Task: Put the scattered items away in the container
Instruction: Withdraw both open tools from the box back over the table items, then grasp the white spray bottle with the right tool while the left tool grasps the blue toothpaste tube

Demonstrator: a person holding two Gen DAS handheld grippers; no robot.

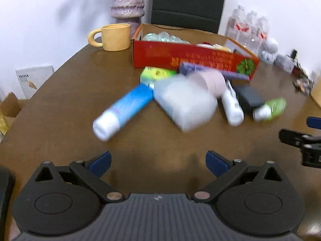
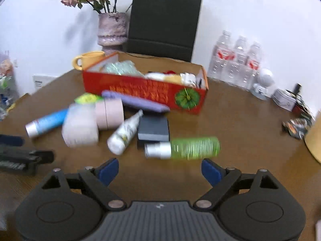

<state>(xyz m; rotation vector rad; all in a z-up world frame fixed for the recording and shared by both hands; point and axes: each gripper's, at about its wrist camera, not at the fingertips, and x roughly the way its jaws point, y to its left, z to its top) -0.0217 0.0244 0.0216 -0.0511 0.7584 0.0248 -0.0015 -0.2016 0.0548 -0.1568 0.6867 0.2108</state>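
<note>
A red cardboard box (image 1: 192,59) (image 2: 140,91) stands at the back of the brown table, with several items inside. In front of it lies a scatter: a blue tube (image 1: 124,108) (image 2: 46,123), a clear plastic tub (image 1: 186,102) (image 2: 80,128), a pink roll (image 1: 210,82) (image 2: 111,113), a white bottle (image 1: 232,104) (image 2: 124,134), a dark box (image 1: 249,98) (image 2: 153,129), a green bottle (image 1: 270,108) (image 2: 186,147), a purple flat pack (image 2: 138,102) and a green-yellow packet (image 1: 156,73). My left gripper (image 1: 158,161) is open and empty, short of the blue tube. My right gripper (image 2: 159,169) is open and empty, just before the green bottle.
A yellow mug (image 1: 114,37) and a purple vase (image 1: 128,2) stand left of the box, with a dark bag (image 2: 163,22) behind it. Water bottles (image 2: 236,60), a small white camera (image 2: 262,82) and clutter line the right side. Bare table lies near both grippers.
</note>
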